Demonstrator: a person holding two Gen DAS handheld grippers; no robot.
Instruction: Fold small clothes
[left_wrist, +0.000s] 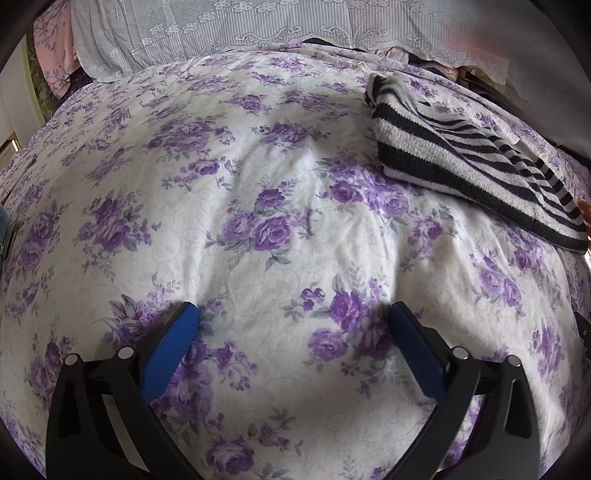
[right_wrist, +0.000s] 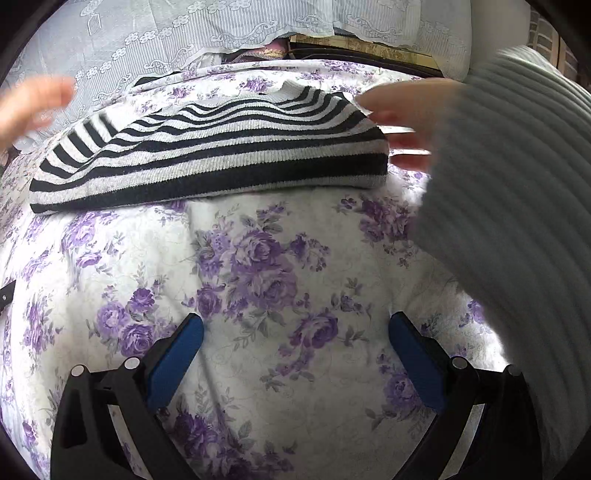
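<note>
- Lying folded on the bed's floral bedspread (left_wrist: 258, 229) is a black-and-white striped sweater (left_wrist: 454, 155); left wrist view puts it at the far right, well apart from the left gripper (left_wrist: 293, 325).
- Right wrist view has the same striped sweater (right_wrist: 221, 155) straight ahead, across the upper middle of the frame, flat on the bedspread (right_wrist: 258, 280) and beyond the right gripper (right_wrist: 295, 332), not touching it.
- Only the right wrist view shows two bare hands at the sweater: one hand (right_wrist: 402, 122) at its right end, fingers at or just beside the edge, motion-blurred, so contact is unclear.
- Other hand (right_wrist: 33, 103) is raised at far left, blurred, apart from the cloth.
- Ribbed grey sleeve (right_wrist: 517, 206) fills the right side of that view, arm reaching in toward the sweater.
- Left wrist view catches only a sliver of skin (left_wrist: 584, 210) at the right border by the sweater's lower end; too small to say more.
- Left wrist view alone shows the pink floral fabric (left_wrist: 55, 48) at top left.
- White lace curtain (left_wrist: 258, 22) runs behind the bed; it also shows in the right wrist view (right_wrist: 155, 40).
- Left gripper: jaws spread wide, blue pads (left_wrist: 171, 354) over bare bedspread, nothing between them.
- Right gripper: jaws spread wide too, blue pads (right_wrist: 173, 362) low over the bedspread, empty.
- Both grippers point forward across the bed, tilted down toward it.
</note>
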